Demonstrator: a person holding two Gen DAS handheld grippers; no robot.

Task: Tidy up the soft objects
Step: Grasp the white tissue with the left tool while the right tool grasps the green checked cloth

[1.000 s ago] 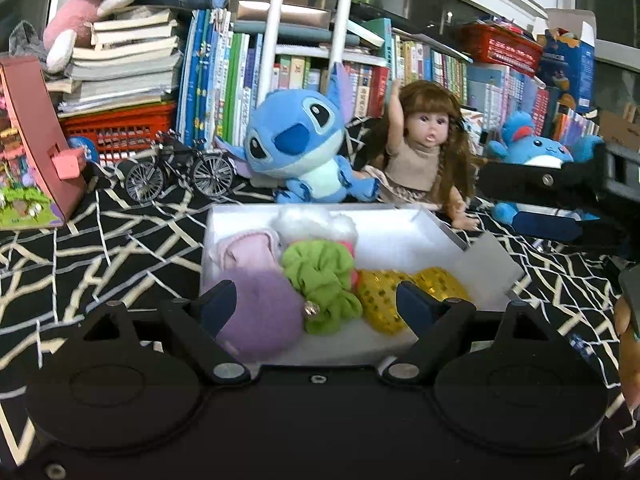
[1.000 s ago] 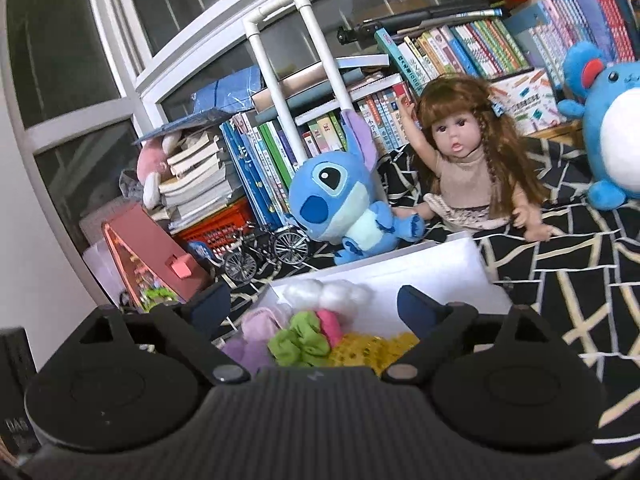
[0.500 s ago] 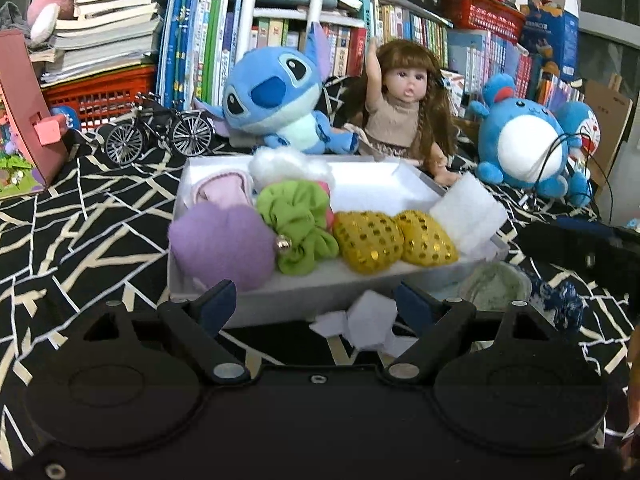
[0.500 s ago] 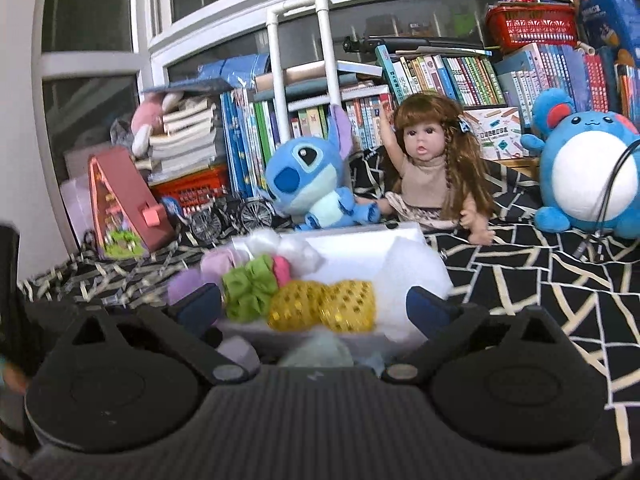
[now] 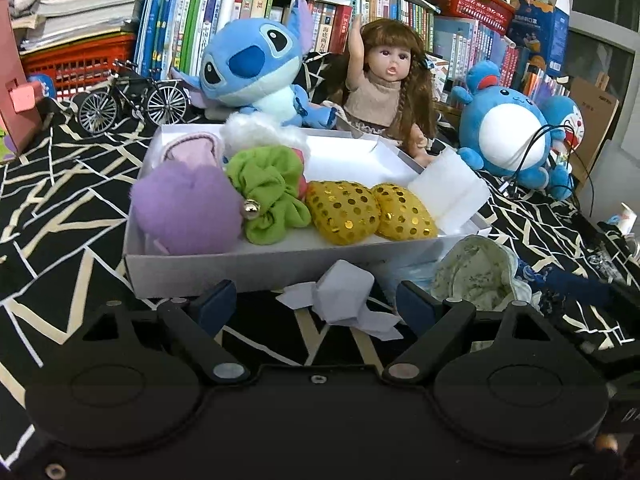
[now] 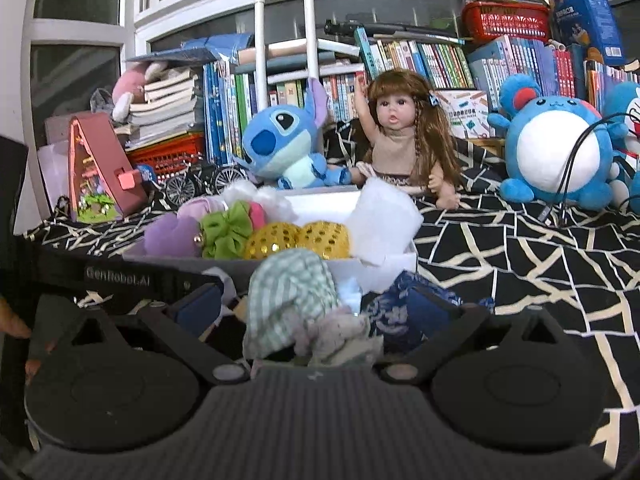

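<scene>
A white box point(image 5: 256, 264) on the black patterned cloth holds a purple pompom point(image 5: 188, 212), a green scrunchie point(image 5: 268, 192), two gold sequin pads point(image 5: 344, 212) and a white foam piece point(image 5: 448, 196). My left gripper point(image 5: 316, 306) is open just in front of the box, with crumpled white paper point(image 5: 344, 296) lying loose between its tips. A pale floral cloth point(image 5: 472, 280) sits to its right. My right gripper point(image 6: 312, 308) stands wide open around a green striped cloth bundle point(image 6: 292, 300), not pressing it. A dark blue patterned cloth point(image 6: 404, 308) lies by its right finger.
Behind the box sit a blue Stitch plush point(image 5: 248, 68), a doll point(image 5: 384, 80) and a round blue plush point(image 5: 508, 132) with black cables across it. A model bicycle point(image 5: 132, 100) and a pink toy house point(image 6: 96, 168) stand at the left. Books fill the back.
Both grippers have sunk toward the cloth in front of the box. The right one levelled out and opened wider; the striped bundle now lies between its fingers. Crumpled paper has appeared between the left tips.
</scene>
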